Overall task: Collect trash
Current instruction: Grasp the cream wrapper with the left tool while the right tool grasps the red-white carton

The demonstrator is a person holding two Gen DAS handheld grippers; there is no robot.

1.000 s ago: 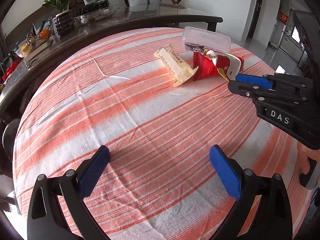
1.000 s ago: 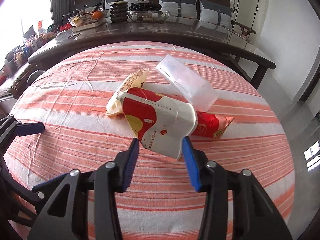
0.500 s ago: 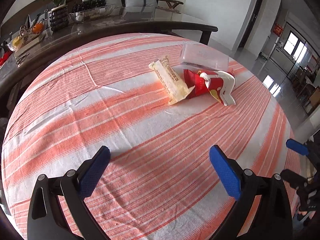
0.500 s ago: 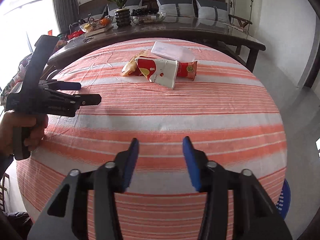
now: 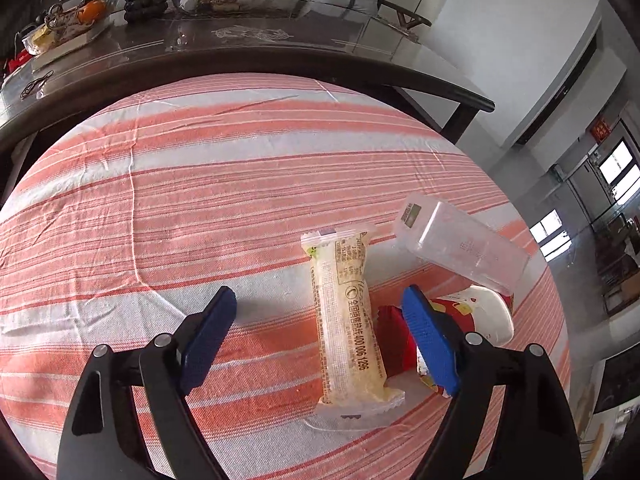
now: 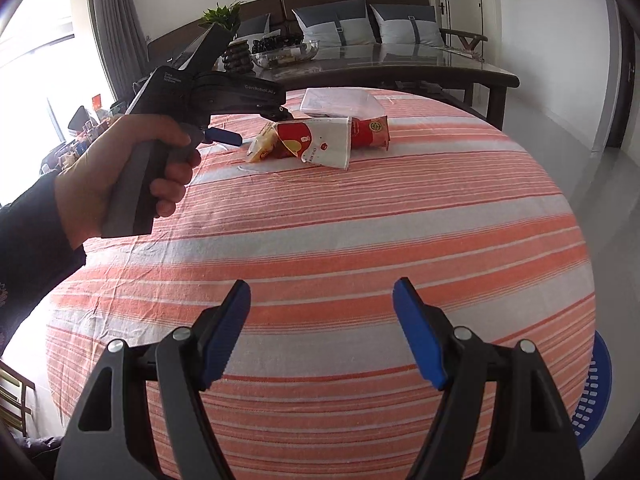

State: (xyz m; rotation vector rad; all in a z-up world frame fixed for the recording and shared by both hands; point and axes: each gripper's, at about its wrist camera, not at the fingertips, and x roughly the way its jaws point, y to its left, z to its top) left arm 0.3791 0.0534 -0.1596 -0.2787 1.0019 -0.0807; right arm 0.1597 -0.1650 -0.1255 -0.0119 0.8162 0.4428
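Note:
A pile of trash lies on the striped round table (image 5: 160, 208). It holds a yellow snack wrapper (image 5: 348, 320), a red wrapper (image 5: 390, 320), a red-and-white carton (image 5: 484, 312) and a clear plastic box (image 5: 460, 248). My left gripper (image 5: 320, 336) hangs over the yellow wrapper. Its jaws are closing with the wrapper between them, and the pads are clear of it. My right gripper (image 6: 322, 334) stands open and empty over the near part of the table. From there the carton (image 6: 320, 144) and the hand-held left gripper (image 6: 252, 126) show far off.
A blue perforated basket (image 6: 596, 392) sits low beyond the table's right edge. Behind the round table runs a long dark table (image 5: 280, 52) with a plant, a fruit bowl and clutter. A sofa with cushions (image 6: 336, 20) lines the wall. A hand (image 6: 120, 168) grips the left tool.
The right gripper let go of the carton onto the pile, drew back to the near edge and widened. The left gripper moved up to the pile, straddled the yellow wrapper, and its jaws narrowed.

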